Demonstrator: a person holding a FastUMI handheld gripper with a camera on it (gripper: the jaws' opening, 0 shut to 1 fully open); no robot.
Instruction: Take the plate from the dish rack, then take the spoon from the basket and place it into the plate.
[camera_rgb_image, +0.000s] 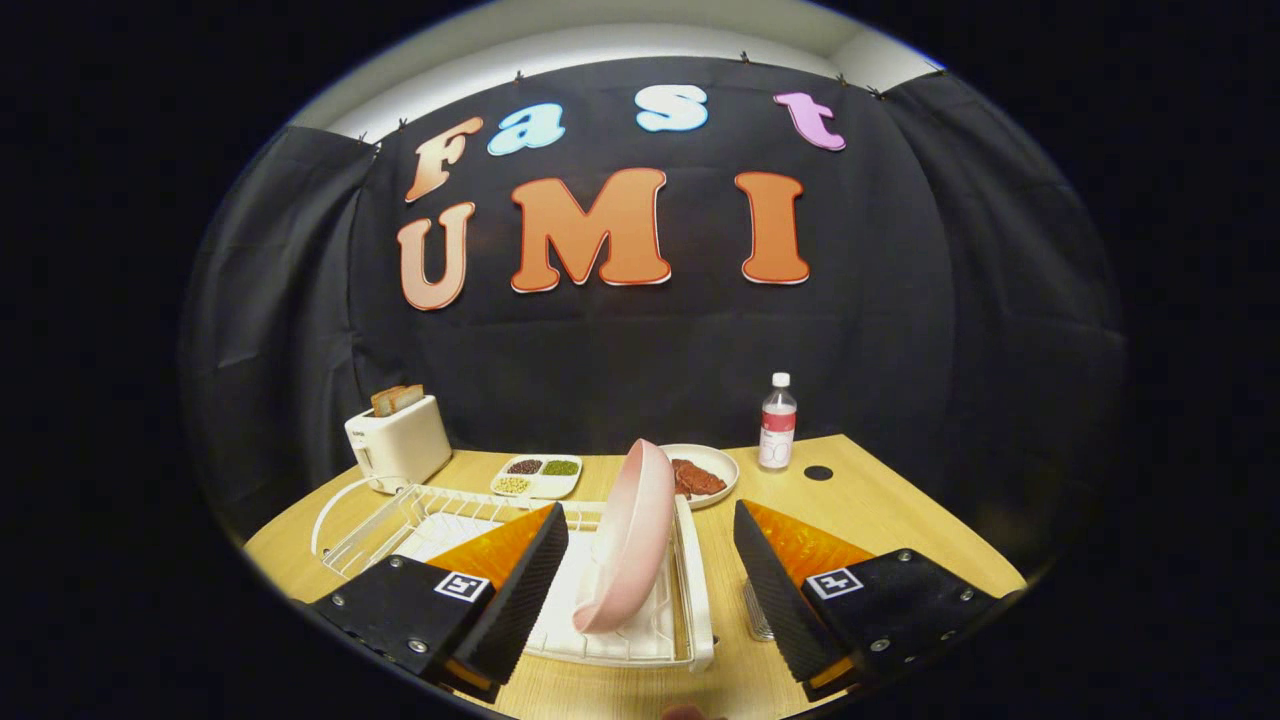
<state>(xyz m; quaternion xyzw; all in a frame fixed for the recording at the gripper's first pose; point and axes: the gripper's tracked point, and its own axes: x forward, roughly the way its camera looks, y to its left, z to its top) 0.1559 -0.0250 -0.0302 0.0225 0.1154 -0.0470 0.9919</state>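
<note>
We see the pink plate (632, 540) standing on its edge in the dish rack (690, 590), right between our wide-open, empty gripper (650, 600), so we should go straight ahead to it.

Pink plate (632, 540) in white dish rack (690, 570), white toaster (398, 440), light wooden table (900, 520).

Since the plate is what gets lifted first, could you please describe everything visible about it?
The pink plate stands on edge in the white dish rack, leaning slightly, its lower rim down among the wires. It looks smooth and glossy, like ceramic or plastic. It sits between the open fingers of the gripper, neither touching it.
</note>
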